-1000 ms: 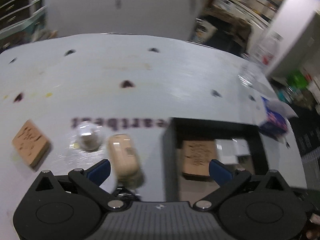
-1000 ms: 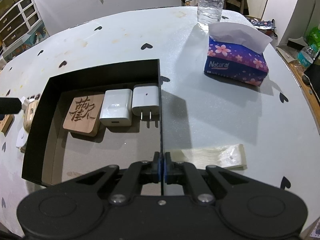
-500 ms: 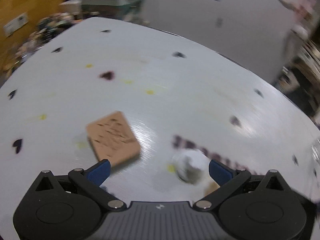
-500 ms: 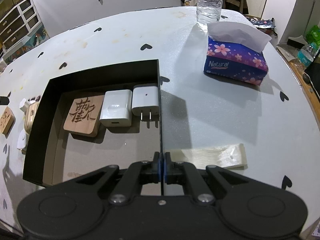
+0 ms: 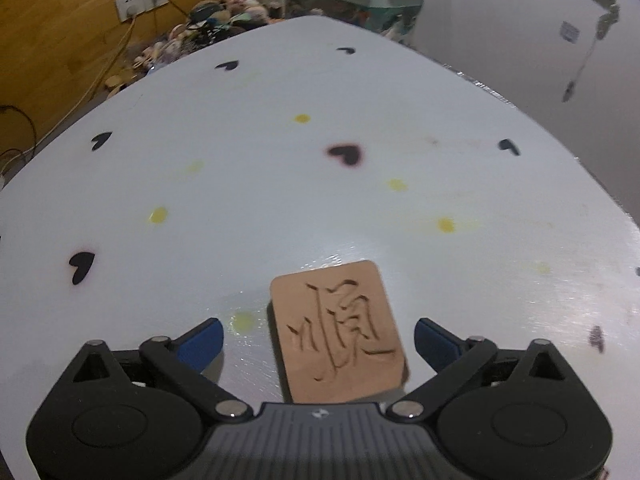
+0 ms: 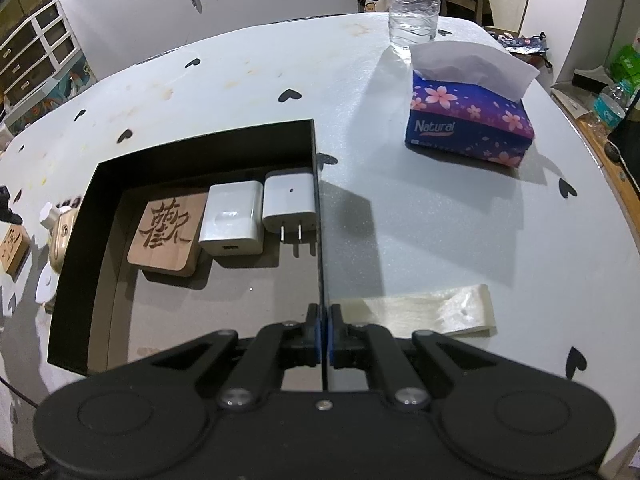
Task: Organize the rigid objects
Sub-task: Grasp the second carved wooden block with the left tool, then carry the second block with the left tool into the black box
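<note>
A: How far along?
B: Three things boxed (image 6: 108, 248). Right gripper (image 6: 324, 320) pinches the box wall; left gripper (image 5: 318, 336), fingers closing, not touching, brackets the wooden tile (image 5: 340, 328) on the surface (image 5: 280, 160).

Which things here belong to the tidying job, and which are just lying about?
Job: black box, held at its wall by the shut right gripper; carved tile in box; two white chargers; loose carved tile between the closing left gripper jaws.
Lying about: tissue box, water bottle.
</note>
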`<act>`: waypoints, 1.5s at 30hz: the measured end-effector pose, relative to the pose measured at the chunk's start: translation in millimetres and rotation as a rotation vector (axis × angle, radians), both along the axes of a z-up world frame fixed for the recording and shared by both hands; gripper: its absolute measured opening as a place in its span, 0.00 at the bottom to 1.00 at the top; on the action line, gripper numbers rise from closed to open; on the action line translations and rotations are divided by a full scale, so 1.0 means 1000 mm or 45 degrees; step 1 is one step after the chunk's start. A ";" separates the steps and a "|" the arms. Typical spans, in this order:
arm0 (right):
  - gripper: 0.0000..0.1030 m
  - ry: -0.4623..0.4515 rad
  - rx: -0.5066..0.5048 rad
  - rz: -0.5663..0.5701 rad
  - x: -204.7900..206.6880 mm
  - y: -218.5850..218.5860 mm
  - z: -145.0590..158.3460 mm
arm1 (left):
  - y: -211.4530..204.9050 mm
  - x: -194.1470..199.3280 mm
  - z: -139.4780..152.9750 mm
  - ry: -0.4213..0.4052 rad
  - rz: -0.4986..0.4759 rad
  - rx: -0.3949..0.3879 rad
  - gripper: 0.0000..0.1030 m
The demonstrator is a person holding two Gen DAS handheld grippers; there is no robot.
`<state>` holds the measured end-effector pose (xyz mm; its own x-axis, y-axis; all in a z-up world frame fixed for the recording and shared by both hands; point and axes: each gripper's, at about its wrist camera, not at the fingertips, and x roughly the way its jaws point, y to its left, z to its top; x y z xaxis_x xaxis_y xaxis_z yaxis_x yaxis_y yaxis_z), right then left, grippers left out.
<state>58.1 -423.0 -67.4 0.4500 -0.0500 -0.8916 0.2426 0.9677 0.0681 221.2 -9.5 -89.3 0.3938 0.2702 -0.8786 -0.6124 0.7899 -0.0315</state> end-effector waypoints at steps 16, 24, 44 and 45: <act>0.04 0.001 0.001 -0.005 0.000 0.000 0.000 | -0.007 -0.004 -0.008 -0.037 -0.163 0.071 0.65; 0.04 0.003 -0.003 0.003 0.000 0.000 -0.001 | -0.007 -0.022 0.016 -0.129 -0.309 0.007 0.65; 0.04 0.003 0.001 0.005 0.000 0.000 -0.001 | -0.203 -0.067 0.074 -0.115 -1.318 -0.424 0.65; 0.04 0.002 0.001 0.005 0.000 0.000 -0.001 | -0.212 -0.068 0.072 -0.091 -1.352 -0.438 0.65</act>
<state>58.6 -422.5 -67.9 0.4485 -0.0472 -0.8925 0.2387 0.9686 0.0688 153.2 -221.1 -17.7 0.3329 -0.4859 -0.8082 0.3794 0.8536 -0.3569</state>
